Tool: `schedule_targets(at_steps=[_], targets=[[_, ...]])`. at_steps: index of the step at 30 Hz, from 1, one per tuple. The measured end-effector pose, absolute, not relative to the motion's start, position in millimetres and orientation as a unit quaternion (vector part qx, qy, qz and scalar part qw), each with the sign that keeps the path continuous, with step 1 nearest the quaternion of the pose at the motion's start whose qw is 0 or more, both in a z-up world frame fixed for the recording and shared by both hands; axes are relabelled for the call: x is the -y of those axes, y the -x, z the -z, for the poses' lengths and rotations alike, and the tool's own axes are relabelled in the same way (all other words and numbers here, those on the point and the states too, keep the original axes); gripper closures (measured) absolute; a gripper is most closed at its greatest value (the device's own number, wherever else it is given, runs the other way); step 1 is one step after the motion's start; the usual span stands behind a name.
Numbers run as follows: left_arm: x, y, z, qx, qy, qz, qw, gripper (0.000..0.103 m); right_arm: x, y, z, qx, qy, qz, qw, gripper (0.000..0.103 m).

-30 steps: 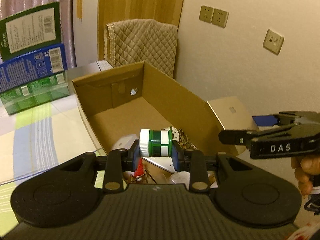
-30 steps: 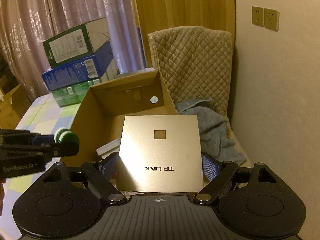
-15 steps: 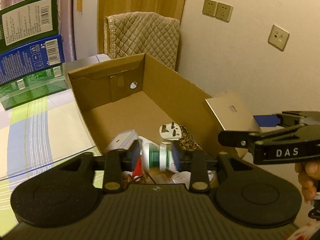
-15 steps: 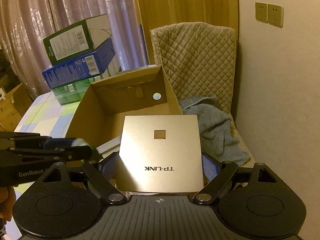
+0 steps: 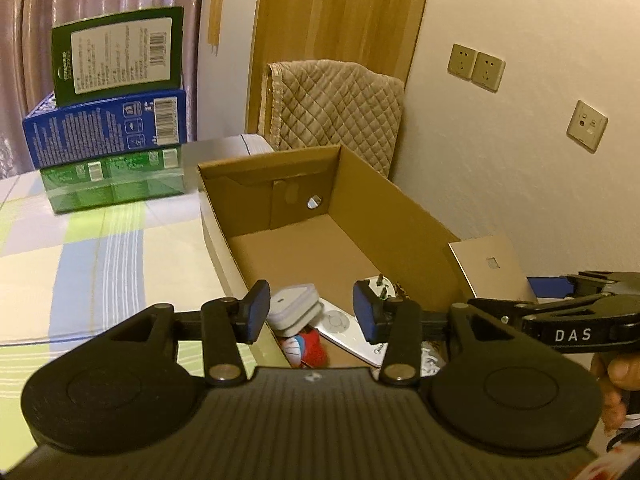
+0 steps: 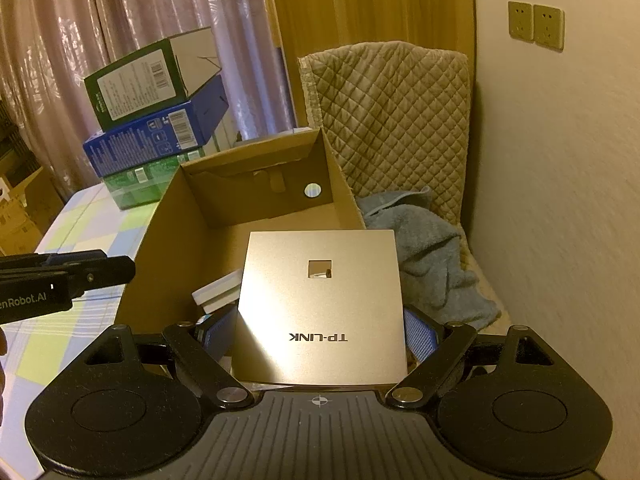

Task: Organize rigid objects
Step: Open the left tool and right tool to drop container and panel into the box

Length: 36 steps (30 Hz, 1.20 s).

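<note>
Already several items lie in your cardboard box (image 5: 400, 216): a white adapter (image 5: 294, 306), a white plug (image 5: 378, 286) and a flat white device (image 5: 344, 328). Your left gripper (image 5: 310, 312) is opening with nothing between its jaws. Your right gripper (image 6: 316, 334) clasps the gold TP-LINK box (image 6: 320, 308) above the carton, not yet placed.

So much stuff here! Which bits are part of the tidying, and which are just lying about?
Part of the job:
- cardboard box
- gold TP-LINK panel, gripped by the right tool
- white plug adapter in the box
- left tool, jaws opening, nothing between them

Lying about:
- stacked cartons
- quilted cover
- blue towel
- wall sockets
</note>
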<state>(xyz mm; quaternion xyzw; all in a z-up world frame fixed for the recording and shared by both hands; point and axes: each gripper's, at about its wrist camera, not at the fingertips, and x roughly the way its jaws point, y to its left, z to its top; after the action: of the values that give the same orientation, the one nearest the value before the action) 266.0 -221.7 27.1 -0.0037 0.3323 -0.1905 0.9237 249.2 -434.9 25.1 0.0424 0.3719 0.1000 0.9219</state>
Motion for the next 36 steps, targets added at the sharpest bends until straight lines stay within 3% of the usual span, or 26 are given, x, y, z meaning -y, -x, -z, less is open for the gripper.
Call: schedule_targets(at_steps=[19, 24, 28, 36], targets=[[206.4, -263.2, -25.3, -0.332, 0.019, 0.184, 0.925, 0.061, 424.6, -253.3, -25.0, -0.374, -0.059, -0.109, 0.919, 0.02], [199.0, -260.5, -26.6, -0.322, 0.03, 0.181, 0.929, 0.039, 431.7, -258.8, -21.0, -0.386, -0.082, -0.09, 0.915, 0.019], [193.6, -256.7, -27.8, -0.323, 0.026, 0.176, 0.93, 0.037, 437.5, -254.0, -24.0, -0.381, -0.089, -0.085, 0.916, 0.019], [181.1, -241.3, -36.4, -0.319, 0.033, 0.168, 0.932, 0.024, 442.1, -239.2, -37.3, -0.374, -0.094, -0.079, 0.919, 0.019]])
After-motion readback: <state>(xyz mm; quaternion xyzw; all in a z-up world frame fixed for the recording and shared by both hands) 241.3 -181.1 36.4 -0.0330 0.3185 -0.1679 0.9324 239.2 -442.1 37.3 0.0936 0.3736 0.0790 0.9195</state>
